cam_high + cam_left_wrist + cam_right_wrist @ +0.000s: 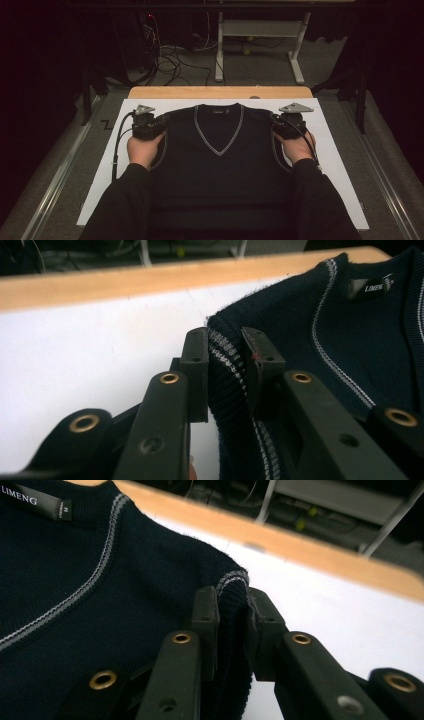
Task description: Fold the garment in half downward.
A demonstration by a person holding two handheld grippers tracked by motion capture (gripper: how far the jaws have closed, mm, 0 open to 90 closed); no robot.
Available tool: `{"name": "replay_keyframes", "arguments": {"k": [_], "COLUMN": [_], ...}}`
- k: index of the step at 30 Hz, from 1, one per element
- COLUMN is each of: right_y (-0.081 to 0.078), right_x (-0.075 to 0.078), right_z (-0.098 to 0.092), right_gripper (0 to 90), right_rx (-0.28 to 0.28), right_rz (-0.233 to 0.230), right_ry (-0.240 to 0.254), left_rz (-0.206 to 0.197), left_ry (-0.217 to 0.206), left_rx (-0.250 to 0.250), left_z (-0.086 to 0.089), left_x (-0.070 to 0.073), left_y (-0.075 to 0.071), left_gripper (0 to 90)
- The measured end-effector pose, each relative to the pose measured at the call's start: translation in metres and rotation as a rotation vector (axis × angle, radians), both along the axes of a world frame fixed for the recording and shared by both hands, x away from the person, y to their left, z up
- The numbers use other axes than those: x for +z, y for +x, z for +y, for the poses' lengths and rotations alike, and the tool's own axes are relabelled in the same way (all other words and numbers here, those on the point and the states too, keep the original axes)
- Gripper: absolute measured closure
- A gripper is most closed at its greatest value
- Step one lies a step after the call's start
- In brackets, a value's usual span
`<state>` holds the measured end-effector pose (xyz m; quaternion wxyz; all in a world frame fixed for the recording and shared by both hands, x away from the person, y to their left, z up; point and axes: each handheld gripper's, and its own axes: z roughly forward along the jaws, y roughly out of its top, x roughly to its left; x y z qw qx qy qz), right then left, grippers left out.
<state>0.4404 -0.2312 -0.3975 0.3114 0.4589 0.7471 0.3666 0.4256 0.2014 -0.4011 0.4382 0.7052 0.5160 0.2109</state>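
Item under handling: a navy V-neck sweater vest [220,160] lying flat, front side up, on a white board [340,165] that covers the wooden table [220,92]. Its long axis runs near to far: the neckline and brand label [372,288] point to the far edge, the hem lies at the near edge between the person's sleeves. Grey striped trim follows the V-neck and both armholes.

Left gripper [148,125]: at the vest's left shoulder, jaws closed to a narrow gap and pinching the ribbed, striped armhole edge, as the left gripper view confirms.

Right gripper [289,125]: at the right shoulder, jaws likewise clamped on the ribbed shoulder edge, fabric bunched between the pads [206,625].

Edges and clearance: the shoulders sit close to the far edge of the board, with a thin strip of white beyond them and then the bare wood. White margin lies open on the left and right of the vest, wider outside each gripper. A black cable [118,145] trails across the left margin
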Motion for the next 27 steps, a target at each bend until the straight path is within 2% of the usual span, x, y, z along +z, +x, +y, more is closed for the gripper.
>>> {"name": "replay_keyframes", "arguments": {"k": [2,7,11,14,19,23,27], "right_y": [-0.001,-0.004,-0.005,-0.006,-0.008,-0.011,-0.013], "right_x": [0.01,0.028,0.041,0.05,0.063,0.072,0.07], "right_z": [0.0,-0.003,-0.004,-0.004,-0.004,-0.006,-0.008], "right_gripper": [77.8,77.8,77.7,77.7,77.7,77.7,77.7], "right_rx": [0.007,0.002,0.002,0.002,0.0,0.004,0.01], "right_rz": [-0.037,-0.088,-0.119,-0.143,-0.185,-0.217,-0.206], "right_ry": [-0.003,0.025,0.036,0.038,0.048,0.06,0.06], "left_rz": [-0.022,-0.06,-0.08,-0.102,-0.141,-0.153,-0.126], "left_ry": [0.003,0.002,0.04,0.008,-0.002,-0.021,-0.016], "left_rx": [0.004,0.011,0.001,0.009,0.009,0.004,-0.001], "left_z": [0.002,0.006,0.006,0.009,0.009,0.01,0.009], "left_x": [0.008,0.026,0.038,0.046,0.057,0.062,0.054], "left_y": [0.0,0.001,0.002,0.002,0.003,0.003,0.003], "left_gripper": [70.1,70.1,70.1,70.1,70.1,70.0,70.0]}}
